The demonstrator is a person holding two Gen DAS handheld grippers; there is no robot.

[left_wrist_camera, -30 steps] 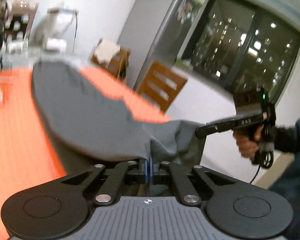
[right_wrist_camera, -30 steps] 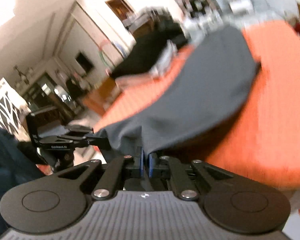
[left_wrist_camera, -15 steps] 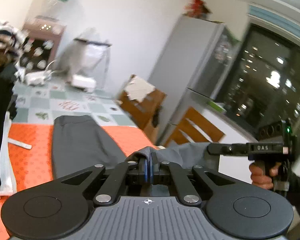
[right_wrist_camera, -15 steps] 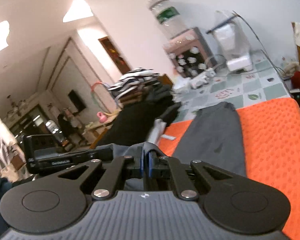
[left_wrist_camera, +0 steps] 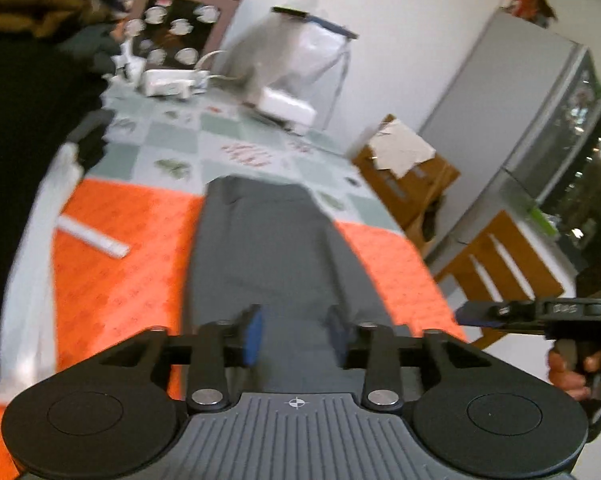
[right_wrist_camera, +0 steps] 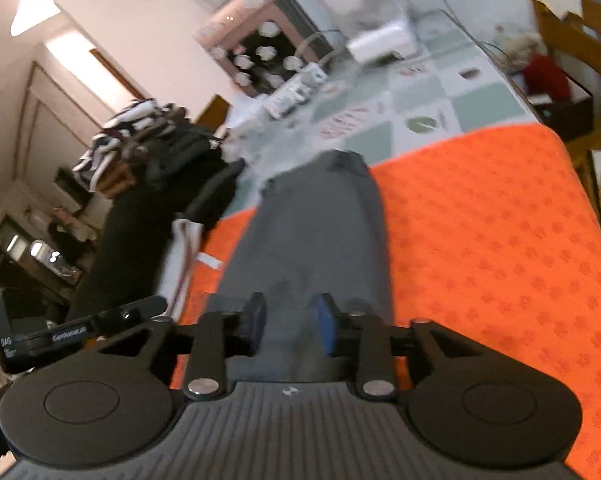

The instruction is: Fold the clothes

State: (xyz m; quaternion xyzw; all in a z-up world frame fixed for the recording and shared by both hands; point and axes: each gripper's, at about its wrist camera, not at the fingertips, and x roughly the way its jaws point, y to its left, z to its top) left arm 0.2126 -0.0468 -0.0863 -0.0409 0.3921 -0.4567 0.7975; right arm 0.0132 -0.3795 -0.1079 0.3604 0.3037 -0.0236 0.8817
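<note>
Tabletop (left_wrist_camera: 244, 140) covered by a green-and-white checked cloth, with a dotted orange mat (left_wrist_camera: 112, 280) laid over its near part. A long grey folded garment (left_wrist_camera: 276, 256) lies lengthwise on the mat, far end reaching onto the checked cloth. Left claw (left_wrist_camera: 294, 336) and right claw (right_wrist_camera: 286, 330) both stand spread apart, empty, above the garment's near end. A grey refrigerator (left_wrist_camera: 512, 120) and a brown cardboard box (left_wrist_camera: 408, 184) stand beyond.

Home, dining or living area. Tall grey fridge (left_wrist_camera: 512, 120) at far right beside a dark night window (left_wrist_camera: 596, 184), wooden chair (left_wrist_camera: 496, 264) near it. Table has a checked tablecloth (left_wrist_camera: 204, 136) and an orange mat (right_wrist_camera: 492, 240). Pile of clothes (right_wrist_camera: 136, 148) at left, open cardboard box (left_wrist_camera: 404, 168) on the floor, lit hallway (right_wrist_camera: 72, 68) at far left.
</note>
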